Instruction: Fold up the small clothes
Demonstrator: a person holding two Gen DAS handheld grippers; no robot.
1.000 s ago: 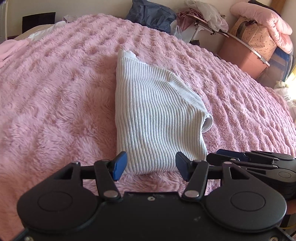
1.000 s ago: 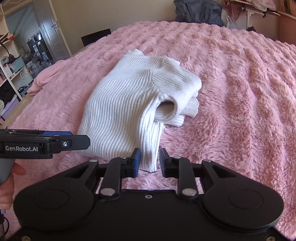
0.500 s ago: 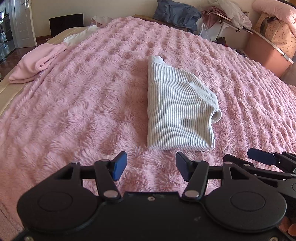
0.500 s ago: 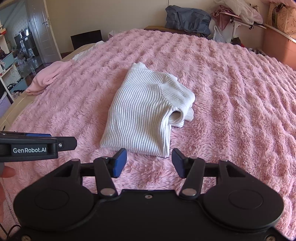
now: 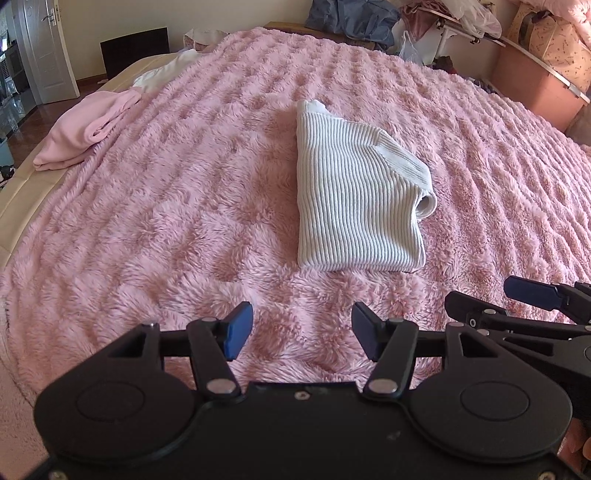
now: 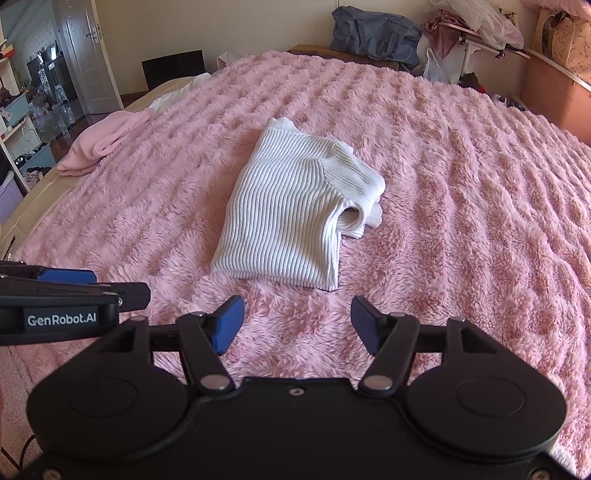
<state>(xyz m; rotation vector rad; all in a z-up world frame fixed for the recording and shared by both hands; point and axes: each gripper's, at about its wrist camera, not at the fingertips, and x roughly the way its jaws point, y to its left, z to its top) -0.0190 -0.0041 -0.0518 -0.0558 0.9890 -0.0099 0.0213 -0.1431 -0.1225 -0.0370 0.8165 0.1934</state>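
1. White ribbed sweater (image 5: 354, 199): folded into a narrow oblong, lying flat near the middle of bed; sleeve cuff curled open at right edge; hem end nearest the cameras. Seen also from right wrist (image 6: 295, 214), with a second layer peeking out under the cuff.
2. Pink fluffy blanket (image 5: 166, 206): covering bed, wavy pile, carrying the sweater.
3. Left gripper (image 5: 302, 329): spread wide, nothing between blue pads, held above blanket, short of sweater's hem and apart from it. Visible from right wrist at left edge (image 6: 66, 275), bearing white lettering "GenRobot.AI".
4. Right gripper (image 6: 297, 325): spread, jaws just been opening, nothing between them; above blanket, clear of sweater's near edge. Visible from left wrist at right edge (image 5: 532, 293), beside left gripper.
5. Pink folded garment (image 5: 85, 131): at far left edge of bed, well apart from sweater.
6. White cloth (image 5: 166, 70): at far left corner of bed, beyond pink garment.
7. Dark blue bag (image 6: 373, 29): beyond far end of bed, against wall.
8. Pink storage box (image 5: 535, 85): off right side of bed, patterned bag stacked on top.
9. White door (image 6: 88, 55): ajar at far left, cluttered room beyond.
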